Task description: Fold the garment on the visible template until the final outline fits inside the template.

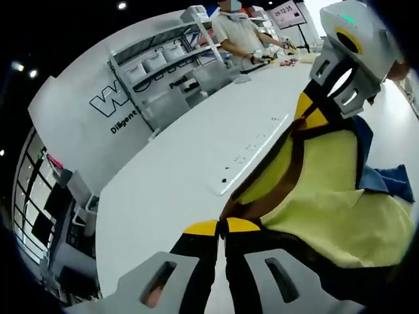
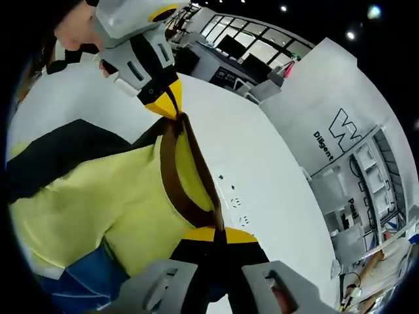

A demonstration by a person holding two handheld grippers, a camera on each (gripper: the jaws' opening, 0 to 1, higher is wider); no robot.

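I have both grippers, left (image 1: 224, 227) and right (image 2: 216, 235), with fingers pinched shut on the brown edge of the yellow garment (image 1: 327, 196), stretched taut between them above the white desk (image 1: 177, 170), so the fold lands straight.

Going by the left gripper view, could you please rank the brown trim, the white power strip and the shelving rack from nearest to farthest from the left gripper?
1. brown trim, pinched in the left gripper.
2. white power strip, lying on the table just beyond.
3. shelving rack, against the far wall.
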